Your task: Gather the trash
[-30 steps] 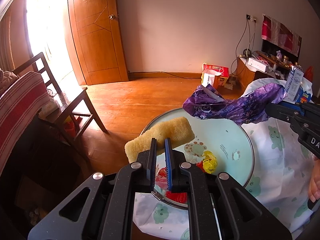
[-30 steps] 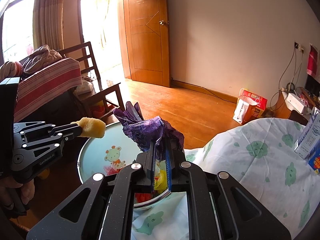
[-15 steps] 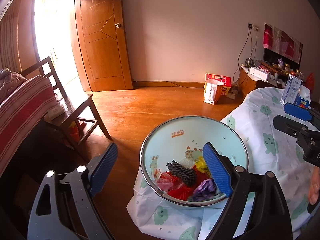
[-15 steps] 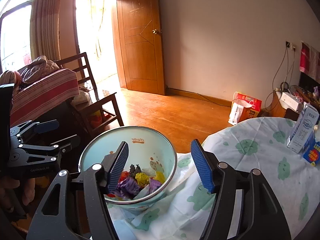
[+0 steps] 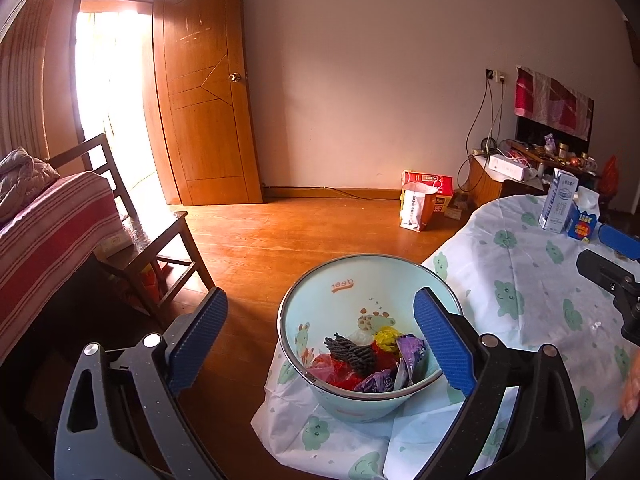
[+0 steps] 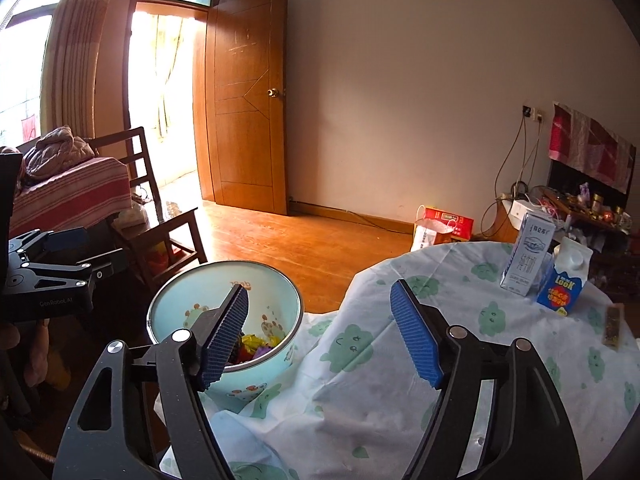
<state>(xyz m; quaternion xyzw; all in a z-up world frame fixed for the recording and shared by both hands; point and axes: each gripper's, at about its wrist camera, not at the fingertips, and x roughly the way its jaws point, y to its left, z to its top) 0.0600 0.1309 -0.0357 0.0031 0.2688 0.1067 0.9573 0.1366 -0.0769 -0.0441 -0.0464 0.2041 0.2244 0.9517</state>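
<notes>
We stand over the round table with its white, green-printed cloth [image 6: 460, 344]; the pale blue enamel bin [image 5: 436, 280] at its edge holds the crumpled wrappers [image 5: 372, 360]. Our left gripper [image 5: 320, 344] and right gripper [image 6: 320, 332] have just been opening, nothing between their jaws; next, we judge, we swing right toward the slim snack bar [image 6: 612, 326], descending slowly.

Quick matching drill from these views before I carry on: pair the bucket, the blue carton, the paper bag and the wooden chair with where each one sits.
1. bucket
2. blue carton
3. paper bag
4. wooden chair

a. on the floor by the far wall
b. beside the striped bed
c. at the near edge of the table, holding trash
d. at the far side of the table, next to the white carton

Pairs: 1-c, 2-d, 3-a, 4-b
</notes>
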